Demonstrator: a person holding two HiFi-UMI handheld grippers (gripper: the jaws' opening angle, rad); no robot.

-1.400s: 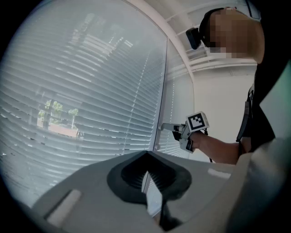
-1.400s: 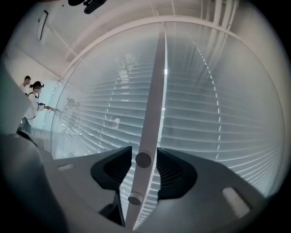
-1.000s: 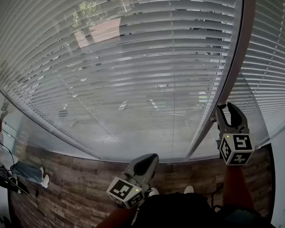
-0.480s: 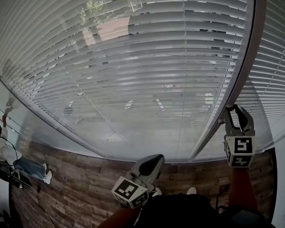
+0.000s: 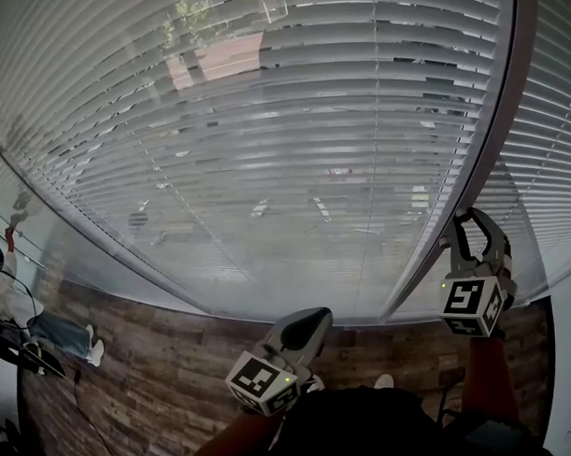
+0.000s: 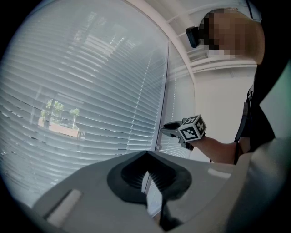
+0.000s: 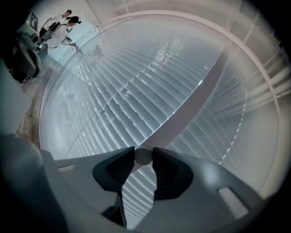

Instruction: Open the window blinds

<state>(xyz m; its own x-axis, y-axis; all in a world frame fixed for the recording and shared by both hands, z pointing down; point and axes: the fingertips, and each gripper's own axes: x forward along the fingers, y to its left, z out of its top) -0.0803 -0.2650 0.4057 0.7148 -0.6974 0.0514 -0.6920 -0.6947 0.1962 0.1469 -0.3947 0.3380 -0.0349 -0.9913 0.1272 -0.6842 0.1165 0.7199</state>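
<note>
White slatted blinds [image 5: 264, 148] cover the big window, their slats tilted so the street shows through. My right gripper [image 5: 474, 216] is up beside the window's upright frame bar [image 5: 470, 160], between two blinds. In the right gripper view its jaws [image 7: 143, 152] are shut on the round end of the blind's wand [image 7: 143, 157]. My left gripper [image 5: 312, 317] hangs lower, near my body, shut with nothing in it; its jaws [image 6: 146, 154] point toward the blinds [image 6: 91, 100]. The right gripper [image 6: 164, 129] shows there too, against the frame.
A second blind [image 5: 554, 148] hangs right of the frame bar, with a bead chain [image 7: 243, 118] beside it. Below the window runs a wood-plank floor [image 5: 150, 367]. People and equipment stand far off at the left [image 7: 54, 22]. A white wall [image 6: 218, 100] is at the right.
The right gripper has twisted on the wand, its marker cube now turned and tilted to the left. The head view has shifted slightly; the left gripper has hardly moved.
</note>
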